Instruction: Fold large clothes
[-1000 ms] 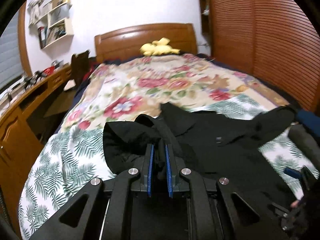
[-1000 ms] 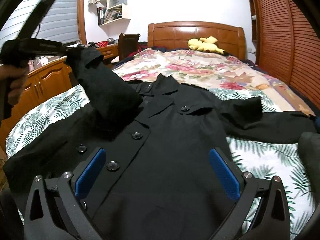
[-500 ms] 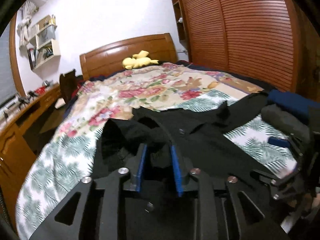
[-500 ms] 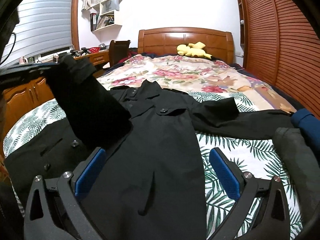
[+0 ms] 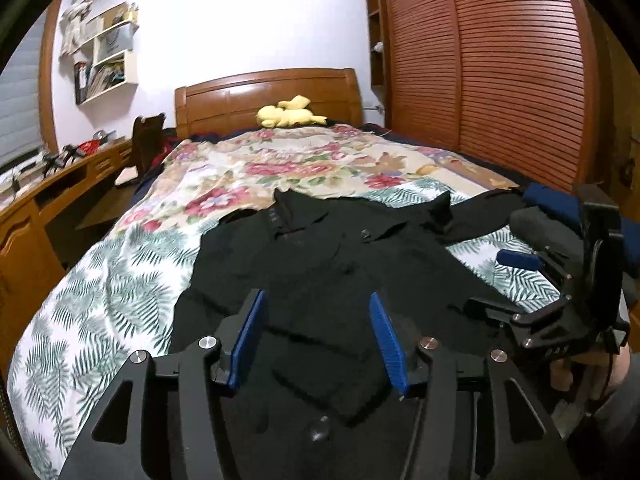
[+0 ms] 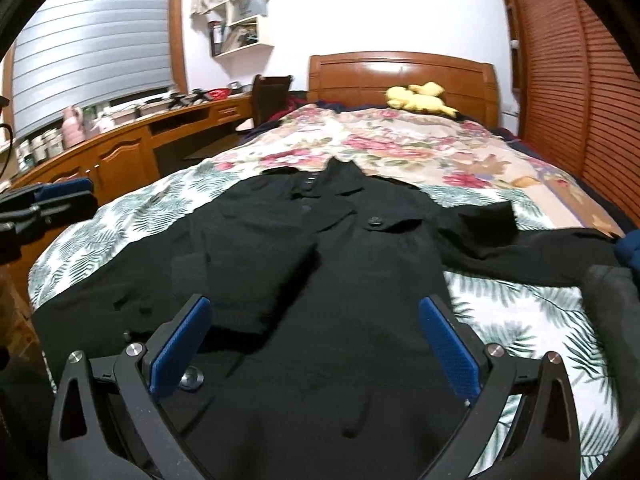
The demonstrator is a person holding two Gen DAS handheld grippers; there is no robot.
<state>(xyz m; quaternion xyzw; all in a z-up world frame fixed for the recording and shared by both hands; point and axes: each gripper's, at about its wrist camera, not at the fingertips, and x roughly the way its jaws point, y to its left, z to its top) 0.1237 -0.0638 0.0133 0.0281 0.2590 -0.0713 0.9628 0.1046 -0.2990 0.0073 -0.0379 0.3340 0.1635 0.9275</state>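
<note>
A large black buttoned coat (image 5: 336, 256) lies front-up on the bed, collar toward the headboard; it also shows in the right wrist view (image 6: 352, 264). Its left sleeve (image 6: 252, 256) lies folded across the chest. Its right sleeve (image 6: 520, 248) stretches out to the right. My left gripper (image 5: 318, 316) is open and empty just above the folded sleeve. My right gripper (image 6: 316, 328) is open and empty above the coat's lower front; it also shows in the left wrist view (image 5: 520, 260) at the right.
The bed has a floral and palm-leaf cover (image 6: 520, 320). A yellow plush toy (image 5: 286, 116) lies by the wooden headboard (image 5: 272, 96). A wooden desk (image 6: 120, 148) runs along the left. Slatted wardrobe doors (image 5: 500, 60) stand on the right. Dark folded clothes (image 6: 616, 300) lie at the right edge.
My left gripper has opened and let go of the left sleeve, which now lies flat across the coat's chest. The left gripper has drawn back. The right gripper stayed open.
</note>
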